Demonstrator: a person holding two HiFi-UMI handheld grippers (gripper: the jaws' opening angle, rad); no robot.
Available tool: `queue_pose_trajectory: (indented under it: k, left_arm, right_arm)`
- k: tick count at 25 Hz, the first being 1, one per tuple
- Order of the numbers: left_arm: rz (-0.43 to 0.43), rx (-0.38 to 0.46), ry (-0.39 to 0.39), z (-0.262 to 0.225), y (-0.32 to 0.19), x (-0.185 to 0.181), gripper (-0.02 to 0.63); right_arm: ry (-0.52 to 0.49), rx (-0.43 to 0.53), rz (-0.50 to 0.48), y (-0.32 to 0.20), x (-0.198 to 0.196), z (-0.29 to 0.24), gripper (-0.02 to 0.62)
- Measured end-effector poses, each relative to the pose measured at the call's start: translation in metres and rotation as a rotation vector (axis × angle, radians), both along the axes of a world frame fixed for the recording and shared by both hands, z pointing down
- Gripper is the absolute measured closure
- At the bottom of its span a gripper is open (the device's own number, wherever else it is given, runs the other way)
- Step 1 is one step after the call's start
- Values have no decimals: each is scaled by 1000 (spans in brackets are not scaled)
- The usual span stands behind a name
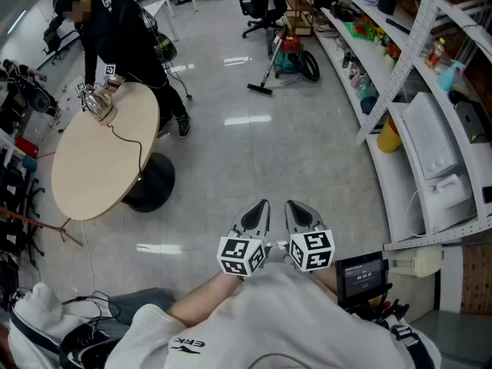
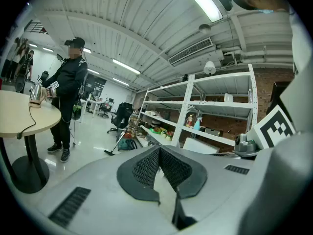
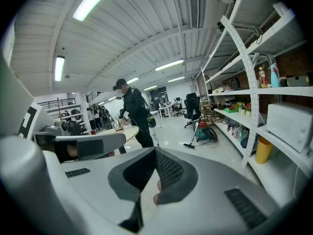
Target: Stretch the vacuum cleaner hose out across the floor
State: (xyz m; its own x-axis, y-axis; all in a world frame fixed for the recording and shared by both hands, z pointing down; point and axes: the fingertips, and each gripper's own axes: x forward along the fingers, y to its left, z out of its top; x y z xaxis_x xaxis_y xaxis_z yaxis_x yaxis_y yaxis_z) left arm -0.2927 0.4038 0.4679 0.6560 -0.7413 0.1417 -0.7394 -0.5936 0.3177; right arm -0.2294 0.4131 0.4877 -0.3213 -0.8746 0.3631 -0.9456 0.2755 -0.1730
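- Left hand-held gripper [image 1: 260, 211]: jaws together, nothing between them. Right hand-held gripper [image 1: 298, 211]: the same, pads closed on each other and empty. You hold both side by side close to your body, pointing out over the floor.
- Red-and-teal canister vacuum cleaner [image 1: 289, 56]: far ahead of both hand-held grippers, well apart from them across the open glossy grey floor [image 1: 254, 144]. It is parked near the foot of the white metal shelving [image 1: 400, 75] that runs along your right.
- Dark vacuum hose [image 1: 316, 66]: appears as a tight loop on the canister's right side, too small to trace fully. Judged not yet stretched out.
- Thin wand [image 1: 267, 74]: slants from the canister back toward you and a little left. It ends in the black floor head [image 1: 259, 89], the part nearest your hand-held grippers.
- Deciding relation: the vacuum sits almost dead ahead of the right hand-held gripper and slightly right of the left one. The right looks marginally nearer, but neither can reach without you walking up.
- Likely run for the hose: from the canister back toward you and leftward, since the shelving closes off the right.
- Round pale wooden desk [image 1: 100, 152], with a person working at it, lies ahead and left of the left hand-held gripper.
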Motion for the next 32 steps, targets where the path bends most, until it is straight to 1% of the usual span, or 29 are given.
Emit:
queue_pose_trajectory:
  k: [9,16,32]
  left_arm:
    - [-3,-5,6,3,5,5,604]
    - [-11,-11,12,5,3,3,604]
    - [3,-27,28,8,-5,-47,604]
  right_arm:
    - [-6,-3,6,5,6,4,597]
    - [-12,-6,10,2,5,5,597]
    - [-5,-32,30,-6,-42,11,597]
